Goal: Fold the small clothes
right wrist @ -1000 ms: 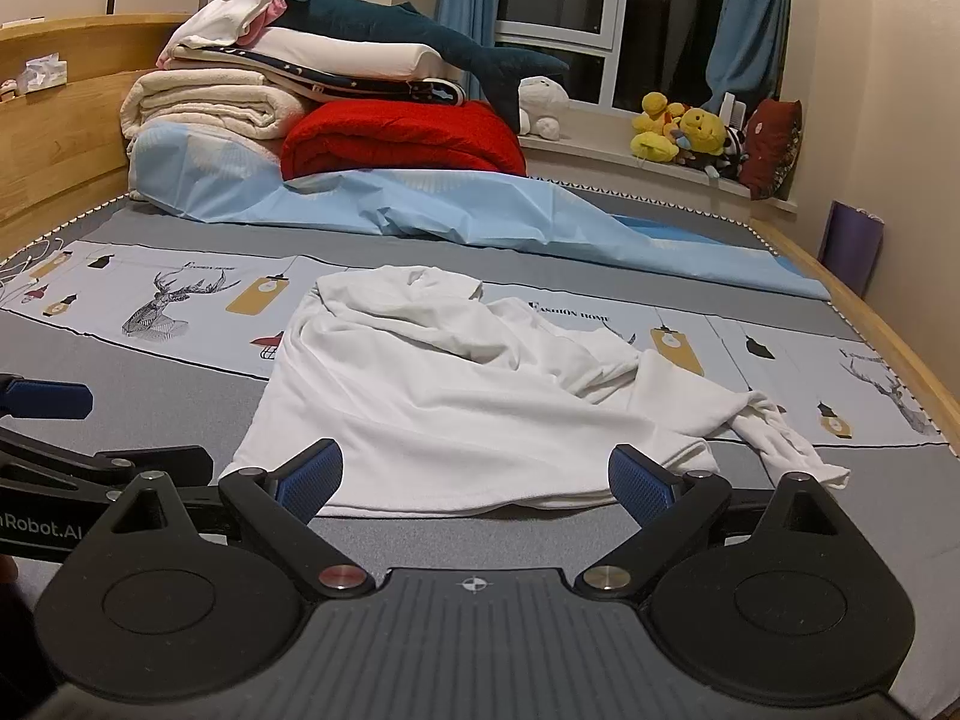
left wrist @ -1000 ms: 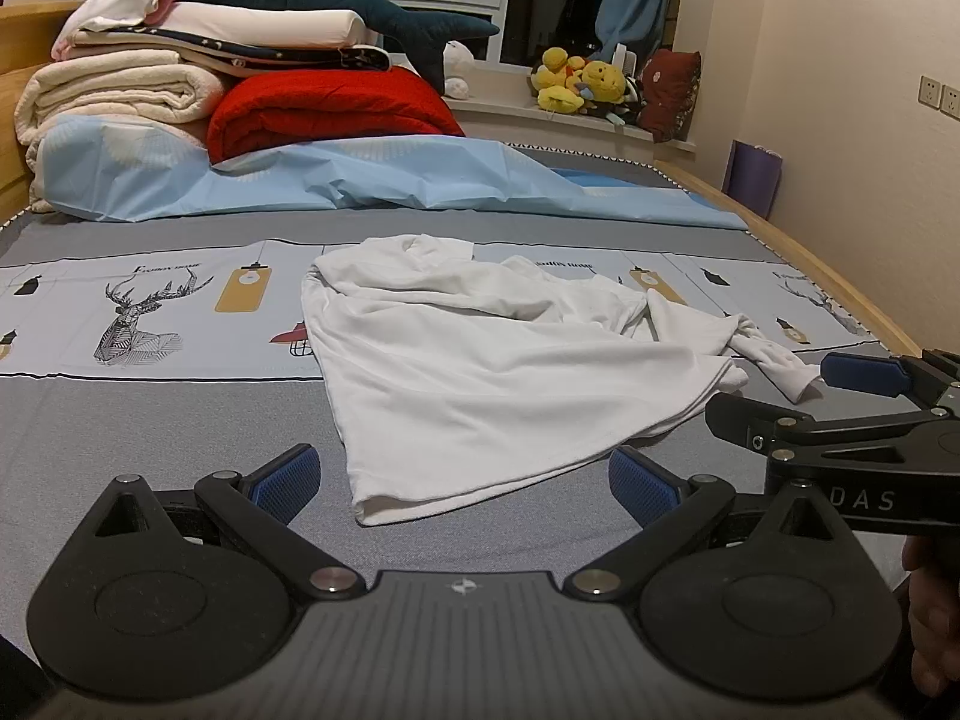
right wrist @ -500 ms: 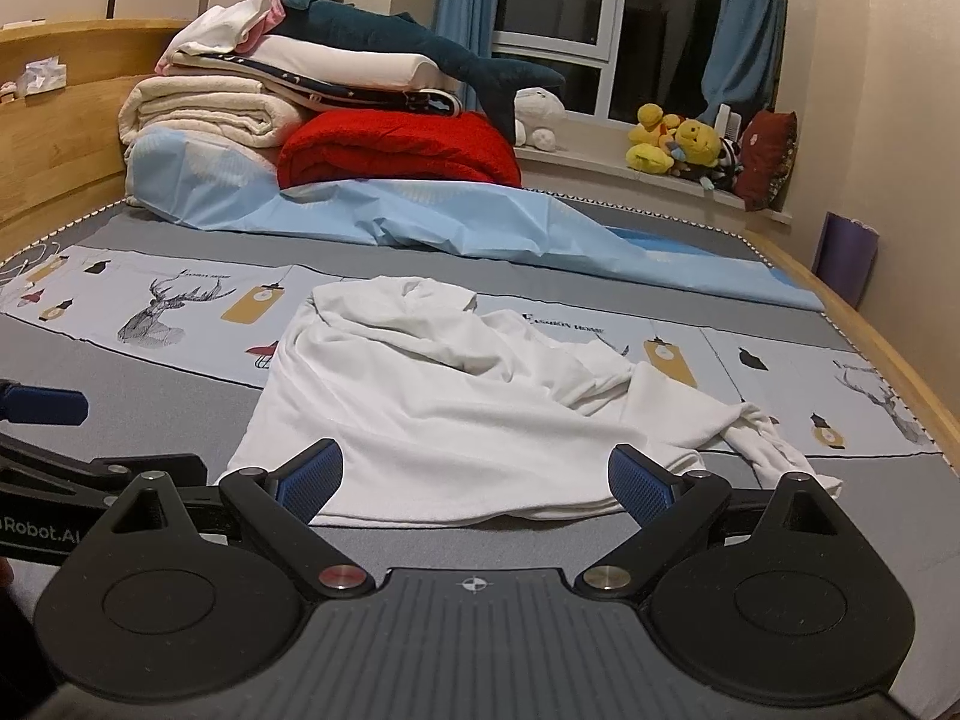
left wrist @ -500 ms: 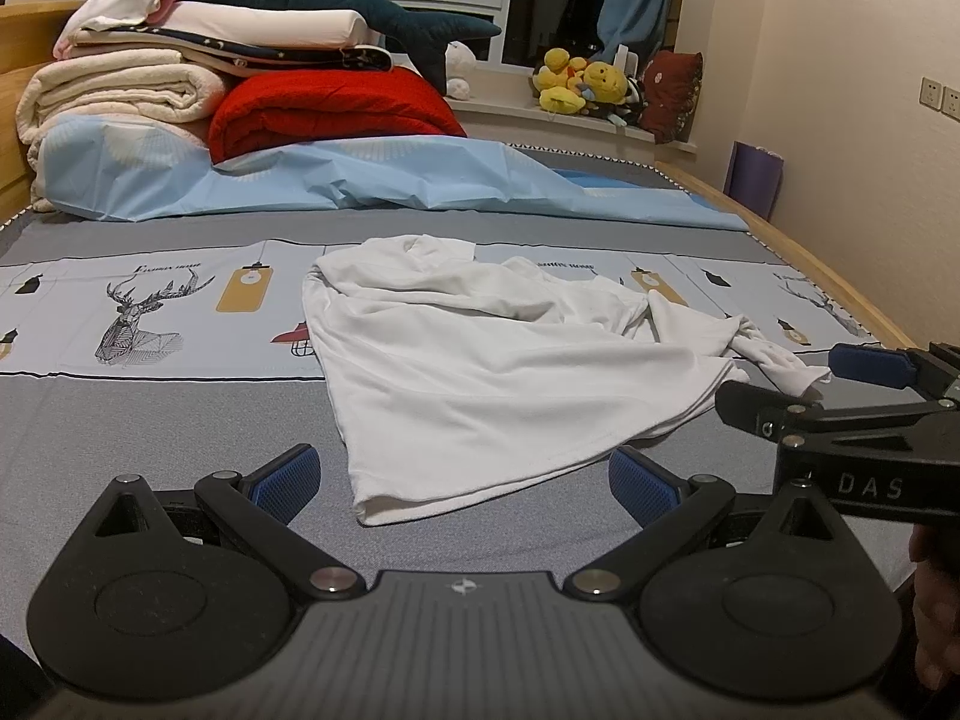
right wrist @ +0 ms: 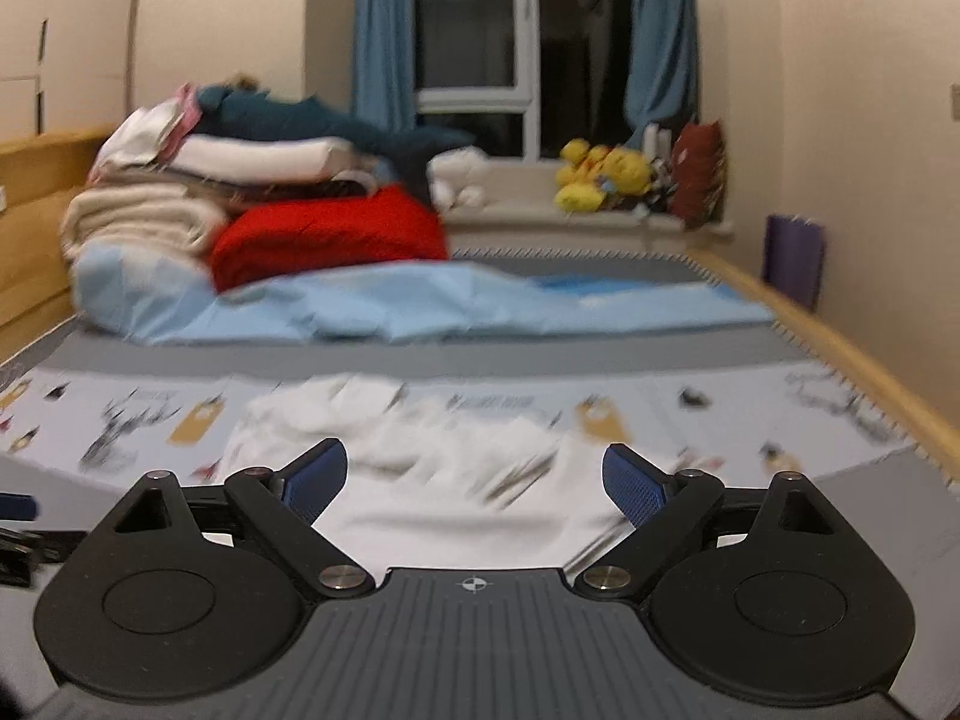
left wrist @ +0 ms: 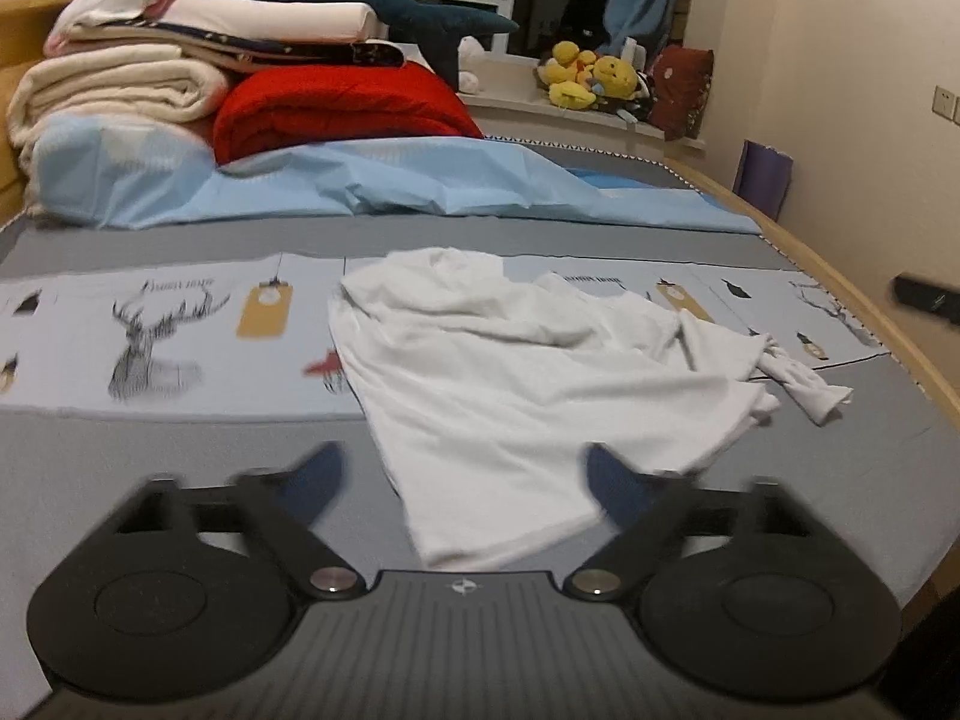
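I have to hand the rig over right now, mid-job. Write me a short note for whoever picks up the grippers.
Left gripper: open, empty, over the near hem of the white shirt.
Right gripper: open, empty, above the shirt; its view is motion-blurred.
Shirt: lies crumpled and unfolded on the grey bed cover, one sleeve trailing toward the right bed edge.
Done: no fold made yet.
Left: probably spread the shirt flat, bring the sleeves in, then fold.
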Available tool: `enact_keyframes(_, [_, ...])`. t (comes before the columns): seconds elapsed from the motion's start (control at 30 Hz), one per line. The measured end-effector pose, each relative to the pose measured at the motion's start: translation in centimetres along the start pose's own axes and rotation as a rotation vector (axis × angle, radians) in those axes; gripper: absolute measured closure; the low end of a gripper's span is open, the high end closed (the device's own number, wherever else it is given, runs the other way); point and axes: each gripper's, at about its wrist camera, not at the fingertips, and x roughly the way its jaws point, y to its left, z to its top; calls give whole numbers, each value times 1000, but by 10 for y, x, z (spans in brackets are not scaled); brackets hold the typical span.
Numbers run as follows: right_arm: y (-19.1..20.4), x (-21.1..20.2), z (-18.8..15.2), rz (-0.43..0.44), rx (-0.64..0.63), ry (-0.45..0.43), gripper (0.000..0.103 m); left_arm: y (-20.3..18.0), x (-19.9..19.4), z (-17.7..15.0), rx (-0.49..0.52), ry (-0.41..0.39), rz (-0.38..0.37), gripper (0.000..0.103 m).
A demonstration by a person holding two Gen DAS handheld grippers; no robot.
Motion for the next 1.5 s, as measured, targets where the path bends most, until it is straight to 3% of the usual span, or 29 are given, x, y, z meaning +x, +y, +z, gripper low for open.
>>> enact_keyframes(0.07, [-20,6,8,-37,-2,-31,23,20,18,10,18,34,-34,59])
enact_keyframes(0.1, [-32,13,10,-48,2,-40,28,32,31,14,22,69,-53,65])
enact_keyframes(0.13, [-41,19,8,-56,11,-34,41,42,43,16,22,103,-67,72])
enact_keyframes(0.17, [-51,26,4,-63,24,-15,52,51,55,16,24,133,-72,73])
enact_keyframes(0.27, [-72,53,-17,-80,65,94,59,70,89,9,11,208,-79,73])
enact_keyframes(0.37, [-79,68,-22,-86,43,130,60,77,124,1,-72,332,-143,73])
enact_keyframes(0.7, [-85,95,-42,-132,20,177,57,56,188,-11,-11,475,-155,73])
enact_keyframes(0.8, [-80,85,-50,-145,23,190,57,48,195,-17,56,510,-139,73])
enact_keyframes(0.83, [-80,84,-51,-150,23,191,56,46,194,-19,88,508,-132,78])
enact_keyframes(0.87, [-81,84,-53,-154,24,195,55,45,192,-20,110,503,-131,95])
enact_keyframes(0.9, [-82,84,-54,-158,25,202,55,45,191,-19,112,507,-140,98])
enact_keyframes(1.07, [-83,84,-59,-180,31,226,55,55,165,-17,144,485,-177,100])
enact_keyframes(1.2, [-78,86,-61,-183,30,237,55,78,132,-22,224,495,-158,101])
enact_keyframes(1.33, [-71,88,-62,-173,30,254,54,113,108,-44,289,614,-150,101])
enact_keyframes(1.43, [-64,95,-64,-148,27,296,51,121,89,-67,381,708,-212,101])
enact_keyframes(1.5, [-59,105,-69,-117,19,350,49,123,80,-73,420,721,-225,101])
